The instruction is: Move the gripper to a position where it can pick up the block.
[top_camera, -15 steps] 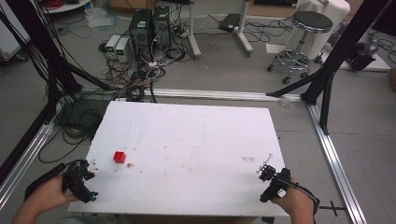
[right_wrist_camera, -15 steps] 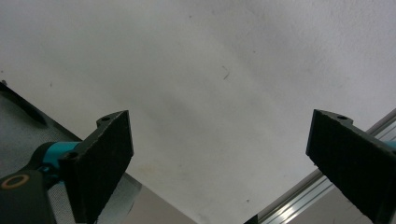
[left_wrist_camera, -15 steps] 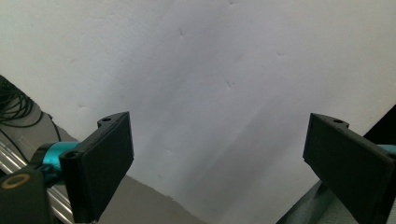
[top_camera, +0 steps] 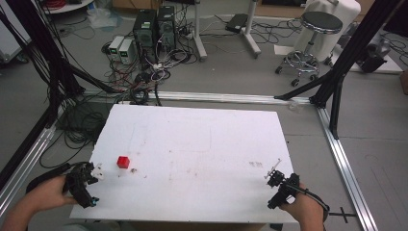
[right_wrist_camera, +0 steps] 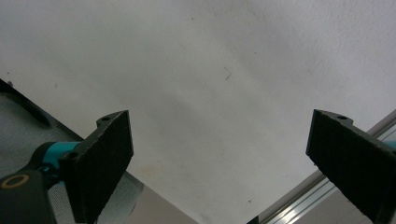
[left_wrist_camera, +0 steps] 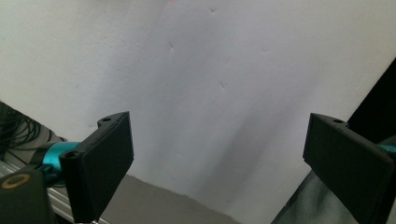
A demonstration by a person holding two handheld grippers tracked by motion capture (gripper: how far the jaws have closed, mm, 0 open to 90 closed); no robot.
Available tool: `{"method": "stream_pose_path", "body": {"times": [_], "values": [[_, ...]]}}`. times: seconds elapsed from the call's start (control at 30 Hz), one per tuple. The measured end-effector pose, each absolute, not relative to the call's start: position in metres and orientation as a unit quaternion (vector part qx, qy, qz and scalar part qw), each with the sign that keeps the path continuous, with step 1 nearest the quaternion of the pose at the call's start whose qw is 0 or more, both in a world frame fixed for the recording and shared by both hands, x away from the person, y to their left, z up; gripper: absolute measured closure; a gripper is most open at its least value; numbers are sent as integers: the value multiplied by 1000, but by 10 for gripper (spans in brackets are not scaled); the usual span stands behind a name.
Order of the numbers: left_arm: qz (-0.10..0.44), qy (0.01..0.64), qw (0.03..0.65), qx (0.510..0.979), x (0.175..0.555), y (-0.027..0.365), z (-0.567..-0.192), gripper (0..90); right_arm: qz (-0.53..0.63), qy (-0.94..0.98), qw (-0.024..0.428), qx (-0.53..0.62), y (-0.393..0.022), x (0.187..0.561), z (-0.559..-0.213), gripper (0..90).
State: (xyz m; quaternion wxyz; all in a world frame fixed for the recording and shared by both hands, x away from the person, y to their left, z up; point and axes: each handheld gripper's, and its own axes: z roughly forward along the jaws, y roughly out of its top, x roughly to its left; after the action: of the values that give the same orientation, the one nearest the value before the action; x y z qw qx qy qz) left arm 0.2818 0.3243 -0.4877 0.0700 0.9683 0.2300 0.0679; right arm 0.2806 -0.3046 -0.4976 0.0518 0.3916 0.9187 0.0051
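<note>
High view: left tongs rest at the near-left worktop edge, the red cube just beside; right tongs near-right. Left gripper view, right gripper view: jaws wide apart, empty. Approach the cube squarely, I judge.

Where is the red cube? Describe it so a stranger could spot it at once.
Find the white table. On its near left part, just ahead of the left claw, sits the cube. It is the one bright red thing on the white top; beside it lie just tiny pale specks.
</note>
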Motion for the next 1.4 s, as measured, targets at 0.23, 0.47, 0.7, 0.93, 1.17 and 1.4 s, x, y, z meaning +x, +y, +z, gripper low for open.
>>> {"method": "stream_pose_path", "body": {"times": [0.23,0.47,0.7,0.93,1.17,1.4], "values": [[64,192,54,978,294,329,-484,90,4,920,49,390,-304,281,-499,66],[54,152,52,986,304,329,-481,90,3,920,47,389,-303,281,-500,66],[51,126,33,990,318,327,-481,89,4,922,49,384,-303,281,-500,66],[47,82,38,995,329,326,-481,92,4,921,48,386,-303,281,-500,66],[45,77,29,996,341,325,-480,95,2,923,48,381,-302,281,-500,66],[37,57,26,997,357,320,-476,96,2,923,49,383,-303,280,-500,66]]}}
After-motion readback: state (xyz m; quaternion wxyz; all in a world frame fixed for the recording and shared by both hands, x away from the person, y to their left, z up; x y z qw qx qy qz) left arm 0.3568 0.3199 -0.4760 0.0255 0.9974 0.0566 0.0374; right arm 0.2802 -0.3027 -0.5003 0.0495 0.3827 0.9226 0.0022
